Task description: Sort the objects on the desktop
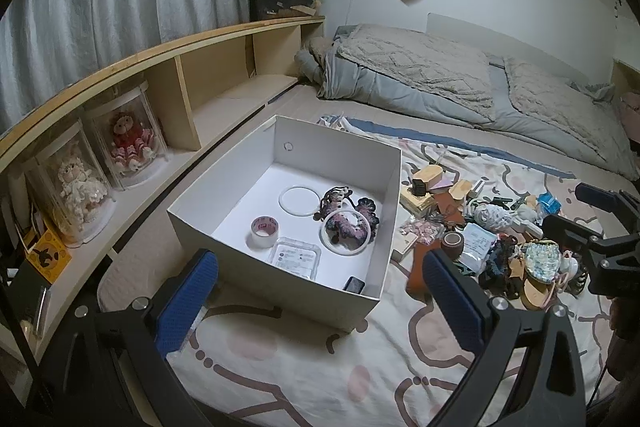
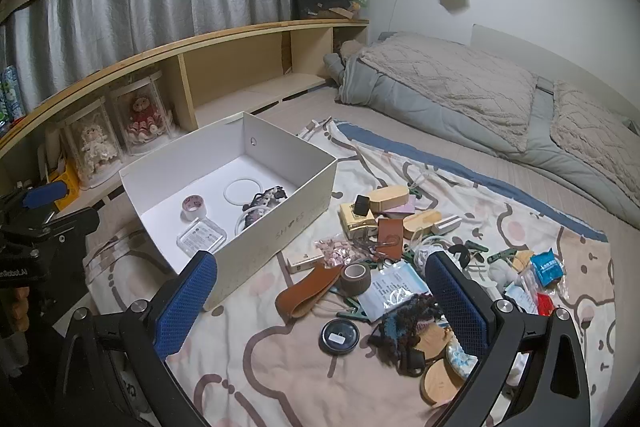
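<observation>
So we're maybe a third of the way through, judging by how things lie. The white box (image 1: 280, 223) sits on the bed's patterned sheet (image 1: 304, 379) and already has a handful of stuff in it: a roll of clear tape (image 1: 264, 227), a white ring (image 1: 299, 201), a crocheted dark piece with a second ring lying on it (image 1: 347, 227), a flat clear plastic case (image 1: 296, 257) and a small dark thing in the near corner (image 1: 354, 284). Everything else is still out on the sheet just right of the box in 1 messy pile (image 2: 420, 259): a brown leather strap (image 2: 308, 289), a brown tape roll (image 2: 356, 277), a round black tin (image 2: 338, 335), wooden blocks (image 2: 390, 198), a blue packet (image 2: 549, 267), dark yarn (image 2: 404, 323), clips, and plenty we can't make out. Both tools are empty right now. The left hand-held gripper (image 1: 320, 303) has its blue pads spread wide and hangs over the near edge of the box. The right hand-held gripper (image 2: 322, 307) is just as wide, poised above the pile with the strap and the tin between its fingers. Our guess is the right one picks next, and there's a lot of pile left.
</observation>
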